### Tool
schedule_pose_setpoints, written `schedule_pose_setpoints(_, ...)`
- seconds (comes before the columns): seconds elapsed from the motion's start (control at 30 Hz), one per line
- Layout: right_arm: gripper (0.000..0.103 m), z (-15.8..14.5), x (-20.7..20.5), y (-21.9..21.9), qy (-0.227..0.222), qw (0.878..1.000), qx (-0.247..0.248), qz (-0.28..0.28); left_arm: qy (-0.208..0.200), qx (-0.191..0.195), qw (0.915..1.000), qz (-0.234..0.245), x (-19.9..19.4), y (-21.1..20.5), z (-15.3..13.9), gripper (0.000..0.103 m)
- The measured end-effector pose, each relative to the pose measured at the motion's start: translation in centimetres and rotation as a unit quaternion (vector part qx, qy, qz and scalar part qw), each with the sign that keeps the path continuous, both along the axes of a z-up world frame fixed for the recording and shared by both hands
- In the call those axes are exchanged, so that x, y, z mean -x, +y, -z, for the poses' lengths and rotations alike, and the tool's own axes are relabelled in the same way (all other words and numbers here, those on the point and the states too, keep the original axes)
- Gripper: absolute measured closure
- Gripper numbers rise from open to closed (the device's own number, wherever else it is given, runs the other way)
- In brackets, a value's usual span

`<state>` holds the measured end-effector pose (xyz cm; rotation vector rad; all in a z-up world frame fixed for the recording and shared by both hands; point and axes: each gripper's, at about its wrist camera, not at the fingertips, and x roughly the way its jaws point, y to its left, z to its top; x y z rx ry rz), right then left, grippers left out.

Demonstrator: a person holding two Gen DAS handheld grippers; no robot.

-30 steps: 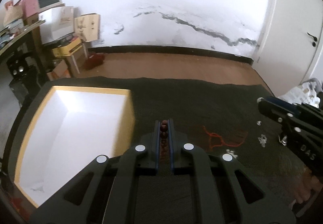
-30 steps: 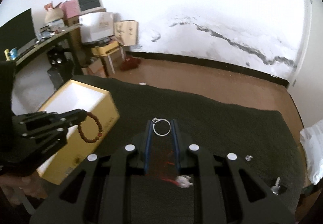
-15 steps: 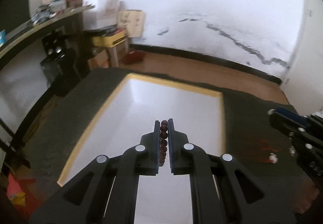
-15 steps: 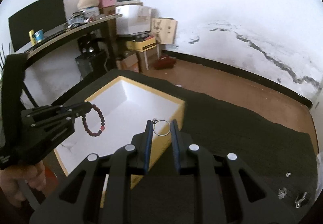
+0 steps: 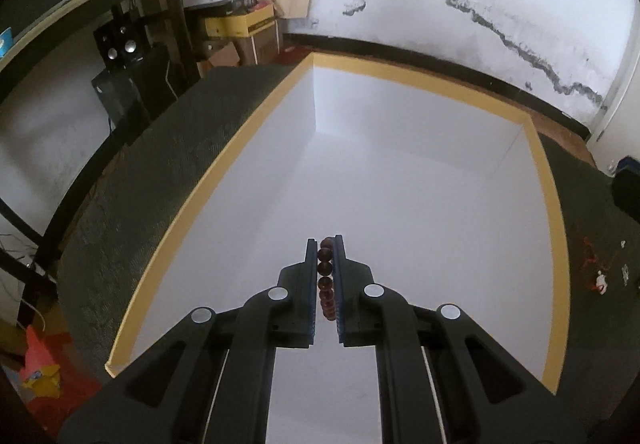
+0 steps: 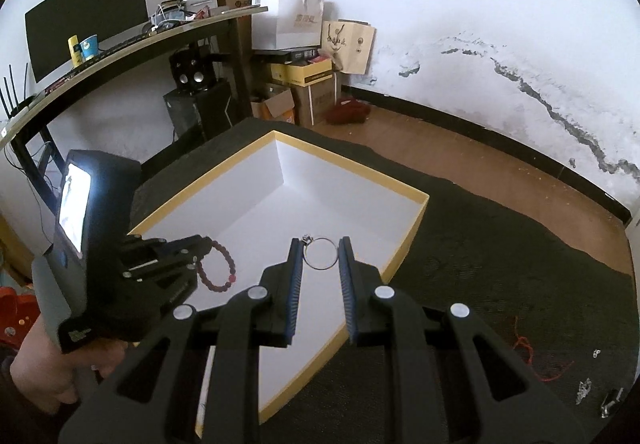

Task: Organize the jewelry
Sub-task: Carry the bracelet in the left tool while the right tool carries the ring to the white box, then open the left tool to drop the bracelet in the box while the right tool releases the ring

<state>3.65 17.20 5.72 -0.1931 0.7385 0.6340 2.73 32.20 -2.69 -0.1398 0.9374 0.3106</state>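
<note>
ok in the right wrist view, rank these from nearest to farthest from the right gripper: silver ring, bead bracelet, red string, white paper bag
1. silver ring, between its fingers
2. bead bracelet, left, over the box
3. red string, lower right on the cloth
4. white paper bag, far back by the wall

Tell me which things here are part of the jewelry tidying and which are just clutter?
Part of the job:
dark red beaded bracelet
thin silver ring
yellow-rimmed white box
red string

Lying about:
black monitor
white paper bag
black speaker
</note>
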Motion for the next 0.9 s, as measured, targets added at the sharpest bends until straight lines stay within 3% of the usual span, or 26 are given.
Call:
schedule_pose_setpoints(0.6,0.084,0.6,-0.2,0.1,0.005,1.000,0.006,0.000,0.008,-0.009,0.9998,0.014,0.9,-0.7,0.8,0.094)
schedule_pose_setpoints(0.63,0.084,0.8,-0.3,0.3,0.006,1.000,0.008,-0.002,0.010,-0.008,0.9998,0.012,1.0,-0.7,0.8,0.089)
schedule_pose_setpoints(0.7,0.084,1.0,-0.5,0.6,0.008,1.000,0.011,-0.004,0.010,-0.009,0.9999,0.008,1.4,-0.6,0.7,0.046)
schedule_pose_setpoints(0.73,0.084,1.1,-0.6,0.7,0.010,1.000,0.012,-0.005,0.007,-0.014,0.9999,0.005,1.7,-0.6,0.6,0.012)
schedule_pose_setpoints(0.8,0.084,1.5,-1.0,1.0,0.019,1.000,0.015,-0.009,-0.016,-0.030,0.9994,-0.002,2.7,-0.9,-0.3,0.009)
schedule_pose_setpoints(0.9,0.084,2.4,-2.0,1.8,0.033,0.999,0.023,-0.014,-0.025,-0.026,0.9993,-0.003,3.6,-1.0,-1.0,0.009)
